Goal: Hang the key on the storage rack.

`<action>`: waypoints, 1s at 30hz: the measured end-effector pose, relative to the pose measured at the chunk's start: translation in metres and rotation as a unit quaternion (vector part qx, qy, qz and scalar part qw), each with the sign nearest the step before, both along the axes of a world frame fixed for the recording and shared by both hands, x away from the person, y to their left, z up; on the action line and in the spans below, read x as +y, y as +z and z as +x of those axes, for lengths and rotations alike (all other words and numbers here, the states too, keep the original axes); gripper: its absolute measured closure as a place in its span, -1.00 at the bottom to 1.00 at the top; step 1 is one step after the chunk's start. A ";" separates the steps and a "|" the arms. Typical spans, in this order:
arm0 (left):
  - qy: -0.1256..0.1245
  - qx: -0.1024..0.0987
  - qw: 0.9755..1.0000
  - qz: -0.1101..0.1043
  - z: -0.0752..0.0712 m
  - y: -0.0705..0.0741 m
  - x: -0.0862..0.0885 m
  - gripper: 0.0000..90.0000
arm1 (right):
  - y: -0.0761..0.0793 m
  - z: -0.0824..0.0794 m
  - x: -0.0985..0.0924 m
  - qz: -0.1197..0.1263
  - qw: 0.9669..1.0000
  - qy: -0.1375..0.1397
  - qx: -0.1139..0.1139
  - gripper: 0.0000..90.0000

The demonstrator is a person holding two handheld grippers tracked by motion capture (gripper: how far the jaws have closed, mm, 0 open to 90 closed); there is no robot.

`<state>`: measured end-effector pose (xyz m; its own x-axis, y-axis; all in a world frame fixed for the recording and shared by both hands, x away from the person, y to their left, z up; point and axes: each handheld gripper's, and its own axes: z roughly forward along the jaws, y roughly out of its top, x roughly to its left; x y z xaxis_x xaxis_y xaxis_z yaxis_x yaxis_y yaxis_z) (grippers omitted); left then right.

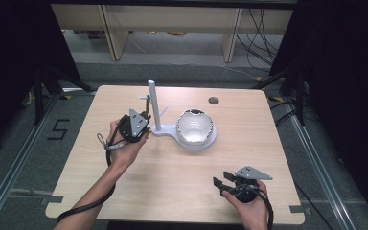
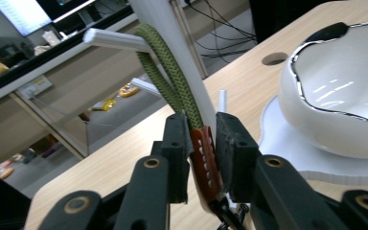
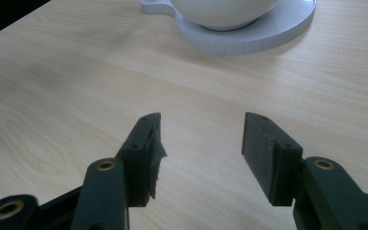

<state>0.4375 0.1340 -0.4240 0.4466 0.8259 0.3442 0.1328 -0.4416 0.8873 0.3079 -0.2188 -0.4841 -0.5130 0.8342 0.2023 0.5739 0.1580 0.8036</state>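
A green braided strap (image 2: 165, 72) with a brown holed tab (image 2: 205, 160) hangs over a peg (image 2: 110, 39) of the white stand (image 1: 153, 103). My left gripper (image 2: 203, 129) is at the stand's left side (image 1: 143, 114). The tab sits between its jaws, against the left pad, with a slight gap showing at the right pad. A white bowl (image 1: 195, 125) rests on the stand's round base (image 1: 210, 143). My right gripper (image 1: 219, 181) lies low near the table's front right, open with nothing between its fingers (image 3: 201, 127).
A small round hole (image 1: 213, 100) is in the wooden tabletop (image 1: 172, 182) behind the bowl. A second short peg (image 2: 223, 99) sticks out lower on the post. Dark stands and cables flank the table on both sides.
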 end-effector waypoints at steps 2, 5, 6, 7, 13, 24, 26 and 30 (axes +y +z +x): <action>-0.013 0.016 1.000 -0.003 -0.003 -0.002 0.000 0.58 | 0.000 0.000 0.000 0.005 1.000 0.001 -0.001 0.09; -0.026 0.023 0.999 -0.010 -0.006 -0.007 0.001 0.54 | 0.000 0.000 0.000 0.000 1.000 0.000 -0.002 0.09; -0.025 0.026 0.999 -0.014 -0.007 -0.008 0.002 0.51 | 0.000 -0.001 0.002 0.014 1.000 -0.004 0.009 0.09; -0.026 0.028 0.999 -0.019 -0.008 -0.009 0.003 0.50 | -0.001 -0.001 0.002 0.010 1.000 -0.005 0.004 0.09; -0.023 0.038 0.998 -0.045 -0.017 -0.013 0.012 0.35 | 0.000 0.000 0.000 -0.001 1.000 0.001 0.000 0.08; -0.019 0.053 0.994 -0.091 -0.039 -0.019 0.036 0.16 | -0.001 -0.001 0.000 0.001 1.000 -0.002 0.003 0.08; -0.018 0.056 0.993 -0.098 -0.045 -0.021 0.040 0.14 | -0.001 -0.002 0.002 0.011 1.000 -0.007 0.016 0.07; -0.019 0.062 0.991 -0.118 -0.056 -0.029 0.049 0.11 | -0.001 -0.003 0.002 0.011 1.000 -0.010 0.023 0.07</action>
<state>0.3812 0.1833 -0.4529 0.5050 0.8590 0.0842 0.2351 -0.2308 0.9442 0.3051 -0.2168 -0.4850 -0.4854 0.8399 0.2428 0.6128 0.1287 0.7797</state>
